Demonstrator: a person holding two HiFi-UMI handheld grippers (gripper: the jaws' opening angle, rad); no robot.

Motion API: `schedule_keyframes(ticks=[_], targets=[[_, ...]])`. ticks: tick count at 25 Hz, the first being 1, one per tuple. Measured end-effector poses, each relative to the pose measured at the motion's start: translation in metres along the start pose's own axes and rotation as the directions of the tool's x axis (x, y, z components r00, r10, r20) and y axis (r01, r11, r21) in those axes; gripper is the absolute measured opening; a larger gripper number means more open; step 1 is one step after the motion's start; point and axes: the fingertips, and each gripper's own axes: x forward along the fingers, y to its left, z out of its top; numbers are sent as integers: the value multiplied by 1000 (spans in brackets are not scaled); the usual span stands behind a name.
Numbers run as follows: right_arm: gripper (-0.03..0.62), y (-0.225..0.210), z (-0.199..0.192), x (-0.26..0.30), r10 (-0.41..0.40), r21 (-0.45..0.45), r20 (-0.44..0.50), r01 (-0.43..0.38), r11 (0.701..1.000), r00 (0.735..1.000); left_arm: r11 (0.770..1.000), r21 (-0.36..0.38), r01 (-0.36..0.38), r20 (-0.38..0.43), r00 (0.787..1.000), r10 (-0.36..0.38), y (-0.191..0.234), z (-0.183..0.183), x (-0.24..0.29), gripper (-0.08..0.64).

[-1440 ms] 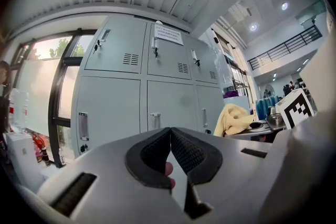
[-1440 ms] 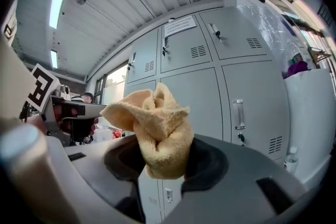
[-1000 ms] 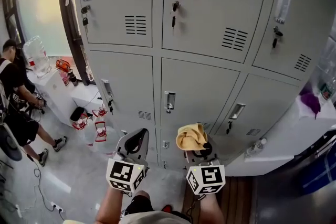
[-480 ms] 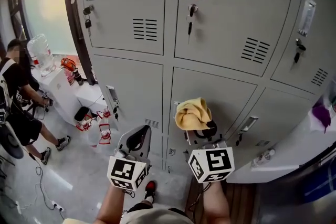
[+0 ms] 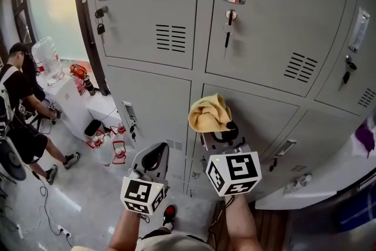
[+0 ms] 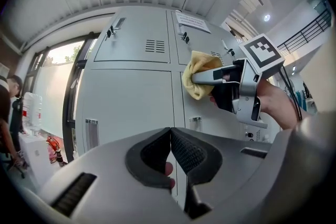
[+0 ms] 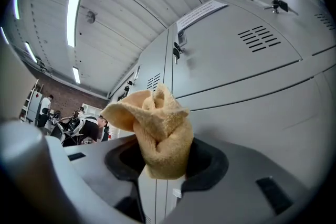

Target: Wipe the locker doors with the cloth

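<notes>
A bank of grey locker doors [image 5: 264, 26] fills the head view, with handles, vents and keys in the locks. My right gripper [image 5: 215, 130] is shut on a bunched yellow cloth [image 5: 210, 113], held up in front of the middle-row door [image 5: 252, 114] near its top left corner; whether the cloth touches the door I cannot tell. The right gripper view shows the cloth [image 7: 157, 128] sticking out between the jaws of the right gripper [image 7: 163, 161]. My left gripper [image 5: 154, 157] hangs lower and to the left, jaws closed together with nothing between them [image 6: 170, 136].
A person [image 5: 17, 103] stands at the far left beside a water bottle [image 5: 47, 62] and a low white stand [image 5: 94, 109]. Red lanterns [image 5: 116, 149] sit on the floor by the lockers. Cables [image 5: 47, 208] lie on the floor. A white counter [image 5: 329, 173] runs at the right.
My right gripper has lifted the yellow cloth from the bottom row up to the middle-row door. The left gripper has stayed low and shut.
</notes>
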Motion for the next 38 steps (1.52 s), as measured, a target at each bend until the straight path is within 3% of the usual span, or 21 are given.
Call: schedule_keyframes(ticks=[15,38], targets=[[183,-11,-2,16,-33,9,-4,33,999,999,1000,-25,-14,6,1000,14,14,-2,4,23],[183,-84,7,-40,-224,1,-9,224,975,974,996,-15,91,9,996,-91,-28,1,18,23]])
